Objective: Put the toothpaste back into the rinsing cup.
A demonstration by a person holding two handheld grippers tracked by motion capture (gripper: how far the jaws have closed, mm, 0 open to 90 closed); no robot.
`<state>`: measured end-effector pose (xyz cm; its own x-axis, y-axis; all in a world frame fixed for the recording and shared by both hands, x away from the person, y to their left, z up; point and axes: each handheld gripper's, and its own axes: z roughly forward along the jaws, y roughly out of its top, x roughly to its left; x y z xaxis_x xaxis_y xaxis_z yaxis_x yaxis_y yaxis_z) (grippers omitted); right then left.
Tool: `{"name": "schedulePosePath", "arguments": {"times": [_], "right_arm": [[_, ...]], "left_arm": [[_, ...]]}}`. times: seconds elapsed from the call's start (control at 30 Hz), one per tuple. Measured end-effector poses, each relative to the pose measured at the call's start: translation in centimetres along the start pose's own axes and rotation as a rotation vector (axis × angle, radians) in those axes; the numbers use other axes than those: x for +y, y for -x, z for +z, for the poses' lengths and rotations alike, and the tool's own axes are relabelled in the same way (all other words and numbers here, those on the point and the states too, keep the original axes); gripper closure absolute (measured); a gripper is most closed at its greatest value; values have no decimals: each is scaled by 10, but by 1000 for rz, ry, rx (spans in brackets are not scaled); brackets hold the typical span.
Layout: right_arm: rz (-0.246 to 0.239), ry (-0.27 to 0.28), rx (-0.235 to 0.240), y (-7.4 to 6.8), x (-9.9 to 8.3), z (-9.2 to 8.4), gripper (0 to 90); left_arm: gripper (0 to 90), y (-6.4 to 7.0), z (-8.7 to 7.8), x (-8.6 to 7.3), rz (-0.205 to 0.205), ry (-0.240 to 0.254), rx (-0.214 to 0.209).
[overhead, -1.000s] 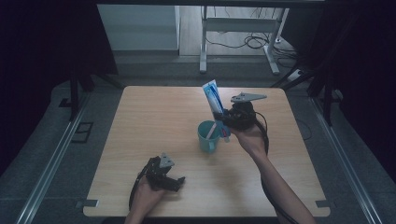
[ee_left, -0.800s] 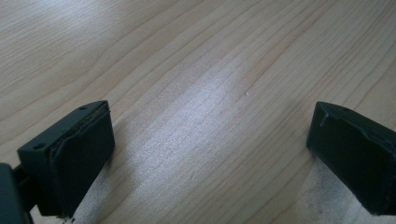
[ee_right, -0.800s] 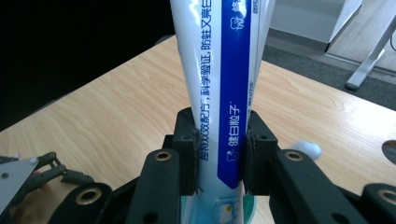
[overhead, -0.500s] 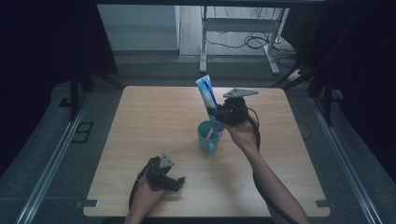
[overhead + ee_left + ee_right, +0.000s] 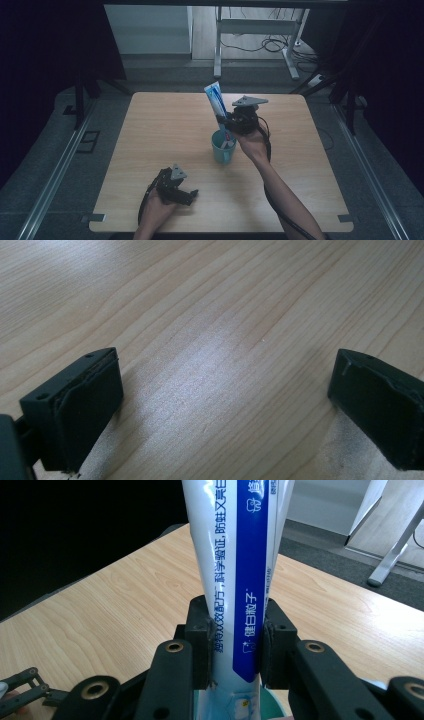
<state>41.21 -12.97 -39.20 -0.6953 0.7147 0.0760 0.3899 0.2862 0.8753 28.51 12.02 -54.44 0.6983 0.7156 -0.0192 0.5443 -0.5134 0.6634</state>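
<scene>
Right now your right gripper (image 5: 226, 121) has its jaws pinched on the toothpaste tube (image 5: 216, 98), one black pad on each flat face of it. In the right gripper view the tube (image 5: 240, 575) rises straight up between the jaws, white with a broad blue band and printed characters, and its lower end drops out of sight behind the gripper body. From the high view the tube stands nearly upright, tilted a little toward the left of that view, directly over the teal cup (image 5: 223, 146). The lower end of the tube sits at about the cup's mouth; whether it has gone inside or touches the rim you cannot tell from these views. Something small and reddish stands in the cup too, too small to make out. A sliver of the cup's teal rim (image 5: 272, 700) shows below the jaws in the right gripper view.

The cup stands upright on the wooden counter (image 5: 160, 130), close to its middle, with its handle toward your near edge.

Your left gripper (image 5: 186, 196) lies low on the counter near the front edge, well apart from the cup, held in your left hand (image 5: 156, 211). In the left gripper view its jaws are spread wide over bare wood (image 5: 220, 340), with nothing between them.
</scene>
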Motion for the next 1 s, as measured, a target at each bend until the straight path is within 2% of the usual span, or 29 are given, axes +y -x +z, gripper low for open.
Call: {"name": "schedulePosePath", "arguments": {"times": [0.4,1.0], "right_arm": [[5,-1,0,0,-17,14,706],[21,-35,2,2,-42,31,701]], "left_arm": [[12,0,0,0,4,-3,-1],[12,0,0,0,1,-1,-3]]}}
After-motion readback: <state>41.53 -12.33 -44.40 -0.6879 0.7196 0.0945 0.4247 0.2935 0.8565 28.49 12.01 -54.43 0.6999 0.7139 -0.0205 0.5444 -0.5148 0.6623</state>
